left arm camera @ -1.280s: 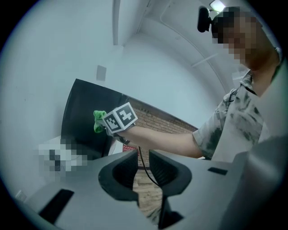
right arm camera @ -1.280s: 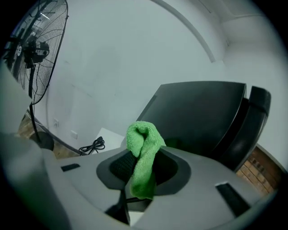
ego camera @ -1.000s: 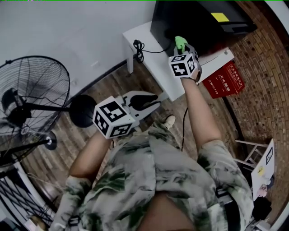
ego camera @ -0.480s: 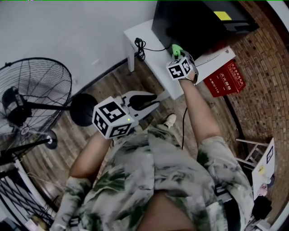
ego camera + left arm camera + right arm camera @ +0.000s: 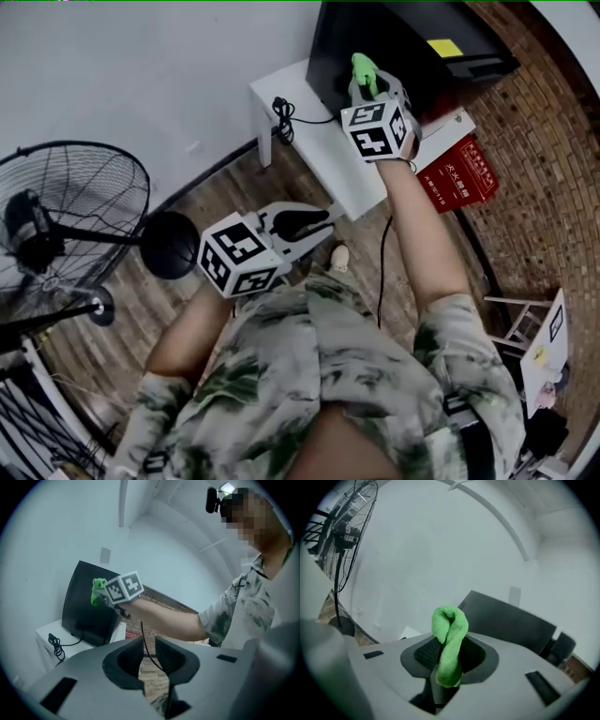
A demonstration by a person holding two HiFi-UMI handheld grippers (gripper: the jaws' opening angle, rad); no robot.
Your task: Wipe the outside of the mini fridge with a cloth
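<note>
Fridge (image 5: 333, 47) side: taken by the right gripper (image 5: 367, 86) with cloth (image 5: 361, 67).
Table (image 5: 309, 141) left of fridge: bare strip, one cord (image 5: 281, 105) on it.
Behind: wall (image 5: 141, 66), close.
Right of table: red box (image 5: 459, 173), brick wall (image 5: 553, 141).
Floor (image 5: 234, 173) in front: open — fan (image 5: 66, 225) well apart, far left.

Green cloth (image 5: 449, 644) folded, upright — against black mini fridge (image 5: 394, 42) front.
</note>
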